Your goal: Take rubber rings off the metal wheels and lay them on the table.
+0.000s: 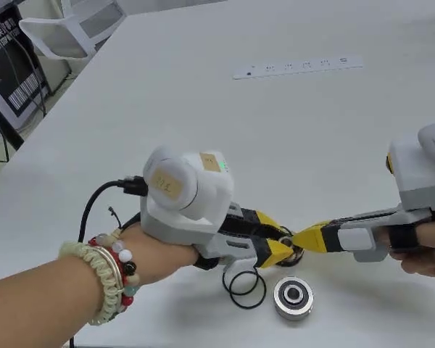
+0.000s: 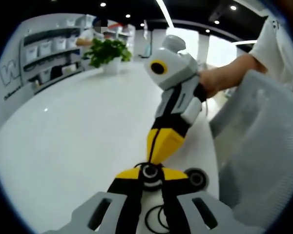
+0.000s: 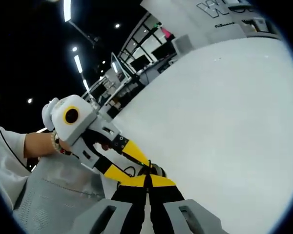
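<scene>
My left gripper [image 1: 281, 245] [image 2: 149, 174] is shut on a small metal wheel [image 1: 291, 251] [image 2: 149, 171], held just above the white table [image 1: 275, 130]. From the right, my right gripper [image 1: 299, 238] [image 3: 146, 179] meets that wheel [image 3: 156, 170] with its yellow jaws shut, pinching the thin black rubber ring at the wheel's edge. Two loose black rubber rings [image 1: 232, 284] [image 2: 156, 220] lie overlapping on the table below the left gripper. A second metal wheel [image 1: 293, 297] [image 2: 196, 178] lies flat just right of them.
A white power strip [image 1: 297, 67] lies far back on the table. A white chair [image 1: 72, 29] stands off the table's far left corner. A black cable [image 1: 94, 203] trails from the left gripper. A grey chair back [image 2: 254, 146] is close on the near side.
</scene>
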The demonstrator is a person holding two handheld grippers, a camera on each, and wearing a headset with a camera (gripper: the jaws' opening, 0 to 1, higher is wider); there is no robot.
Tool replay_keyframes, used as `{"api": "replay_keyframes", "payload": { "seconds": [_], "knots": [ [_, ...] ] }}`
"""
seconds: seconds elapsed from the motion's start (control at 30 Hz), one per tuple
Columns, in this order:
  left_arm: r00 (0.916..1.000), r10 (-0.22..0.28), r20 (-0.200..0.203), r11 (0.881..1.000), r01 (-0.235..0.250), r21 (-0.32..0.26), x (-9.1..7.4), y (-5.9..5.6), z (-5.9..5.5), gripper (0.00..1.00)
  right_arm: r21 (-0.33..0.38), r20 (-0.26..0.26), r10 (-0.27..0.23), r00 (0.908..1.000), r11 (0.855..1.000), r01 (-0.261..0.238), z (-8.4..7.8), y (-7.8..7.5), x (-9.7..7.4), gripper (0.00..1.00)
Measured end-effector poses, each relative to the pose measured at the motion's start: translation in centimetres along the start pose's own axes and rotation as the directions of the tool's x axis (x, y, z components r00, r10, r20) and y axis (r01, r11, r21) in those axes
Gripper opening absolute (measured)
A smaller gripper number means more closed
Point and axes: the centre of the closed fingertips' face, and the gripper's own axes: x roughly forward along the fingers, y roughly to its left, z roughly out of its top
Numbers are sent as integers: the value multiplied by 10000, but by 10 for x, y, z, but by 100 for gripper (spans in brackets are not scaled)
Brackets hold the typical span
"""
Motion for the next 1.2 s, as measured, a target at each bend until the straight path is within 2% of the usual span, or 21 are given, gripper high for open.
{"api": "replay_keyframes", "payload": {
  "seconds": [0.17,0.3,0.53,0.63,0.77,0.97,1.03,1.1,1.2],
  "knots": [
    [9998,-169,-113,9999,169,35,-1,-3,0,19,-213,-24,-170,9999,9996,169,0,-2,-1,0],
    [9997,-225,33,9997,224,107,-6,-4,7,20,-256,8,-248,9997,9994,248,1,-2,-3,0],
    [9996,-263,69,9984,259,499,-20,-4,15,33,-354,70,-370,9993,9987,372,5,-2,-9,0],
    [9993,-243,293,9982,226,558,-30,-4,22,38,-473,192,-474,9987,9977,483,9,-2,-14,0],
    [9993,-120,349,9963,90,854,-44,-5,27,44,-561,322,-552,9980,9968,570,13,0,-22,0],
    [9993,184,340,9937,-220,1100,-70,-3,26,50,-887,534,-699,9961,9933,744,17,5,-34,0],
    [9991,223,362,9946,-258,1009,-78,-2,26,53,-985,545,-731,9958,9921,782,18,7,-39,0],
    [9988,247,434,9973,-276,674,-88,-1,23,58,-1070,571,-719,9958,9912,777,18,10,-44,0],
    [9974,511,507,9964,-544,652,-102,2,19,61,-1189,643,-688,9956,9900,760,20,14,-50,0]
  ]
}}
